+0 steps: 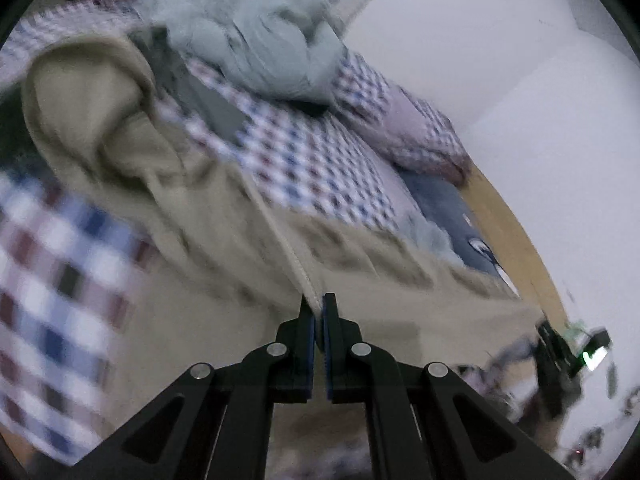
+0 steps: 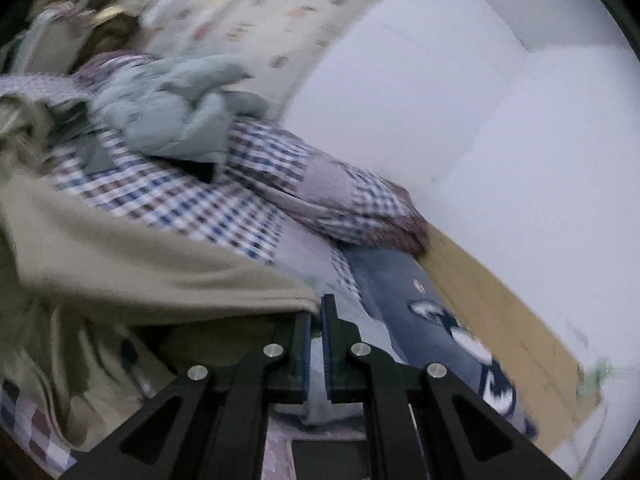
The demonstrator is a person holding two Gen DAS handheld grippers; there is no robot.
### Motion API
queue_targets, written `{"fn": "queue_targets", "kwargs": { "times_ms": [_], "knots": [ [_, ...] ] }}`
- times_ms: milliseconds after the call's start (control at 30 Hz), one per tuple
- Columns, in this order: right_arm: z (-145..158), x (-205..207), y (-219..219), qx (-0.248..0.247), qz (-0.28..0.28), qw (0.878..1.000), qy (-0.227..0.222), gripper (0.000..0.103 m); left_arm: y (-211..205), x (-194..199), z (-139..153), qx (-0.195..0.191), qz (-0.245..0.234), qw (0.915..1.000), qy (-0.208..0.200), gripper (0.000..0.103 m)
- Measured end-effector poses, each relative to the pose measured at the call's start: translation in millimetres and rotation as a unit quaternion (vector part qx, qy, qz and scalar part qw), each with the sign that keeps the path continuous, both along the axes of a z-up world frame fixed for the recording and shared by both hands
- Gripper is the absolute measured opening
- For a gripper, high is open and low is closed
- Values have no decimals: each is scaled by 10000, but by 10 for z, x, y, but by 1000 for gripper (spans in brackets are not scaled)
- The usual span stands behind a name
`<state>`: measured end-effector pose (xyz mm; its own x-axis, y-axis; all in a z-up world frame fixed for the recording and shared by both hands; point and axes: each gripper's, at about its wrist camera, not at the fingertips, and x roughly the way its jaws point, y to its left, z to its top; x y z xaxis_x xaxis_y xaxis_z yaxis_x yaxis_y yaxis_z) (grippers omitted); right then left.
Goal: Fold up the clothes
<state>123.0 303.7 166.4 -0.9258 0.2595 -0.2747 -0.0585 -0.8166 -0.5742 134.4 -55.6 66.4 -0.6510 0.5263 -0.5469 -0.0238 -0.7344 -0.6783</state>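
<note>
The left claw (image 1: 319, 306) is pinched tight on the soft tan hoodie (image 1: 224, 240), right at its pale zipper line. The hood sits up ahead and to the left. The right claw (image 2: 317, 312) nips a corner of the same hoodie, which spreads out to its left. Both views are blurry. Past the claws, a crumpled grey-green garment (image 1: 260, 40) lies on the checked bed cover (image 1: 304, 160).

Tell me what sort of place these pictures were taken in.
Most likely a bedroom: a bed with a checked sheet, a matching pillow against the white wall, and clothes lying on it, such as the beige hoodie.
</note>
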Motion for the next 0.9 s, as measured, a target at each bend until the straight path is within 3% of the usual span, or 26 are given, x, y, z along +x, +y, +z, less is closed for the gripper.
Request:
{"fn": "queue_targets", "kwargs": {
  "times_ms": [133,333,433,533,567,700,800,833,900],
  "knots": [
    [-14,16,394,-655,-772,9946,240,3,460,198,-188,399,-597,9970,-280,2],
    [-128,5,877,-1451,-1583,9760,367,3,1006,296,-370,-337,-1386,9881,-577,2],
    [-191,-10,884,-1316,-1570,9783,324,3,1001,313,-350,-673,-1339,9871,-563,3],
    [-228,-18,847,-1236,-1511,9802,322,3,835,331,-265,-848,-1105,9890,-504,13],
    [-234,-21,843,-1232,-1491,9806,308,3,779,337,-237,-906,-1026,9894,-485,21],
    [-264,-9,848,-1318,-1406,9809,260,3,582,383,19,-1249,-700,9897,-29,44],
    [-282,0,848,-1376,-1333,9812,227,3,437,421,235,-1521,-451,9866,374,47],
    [-283,2,841,-1383,-1300,9816,217,3,404,437,309,-1654,-380,9840,545,47],
    [-281,10,817,-1397,-1240,9822,211,3,396,498,477,-2235,-329,9672,1160,47]
  ]
}}
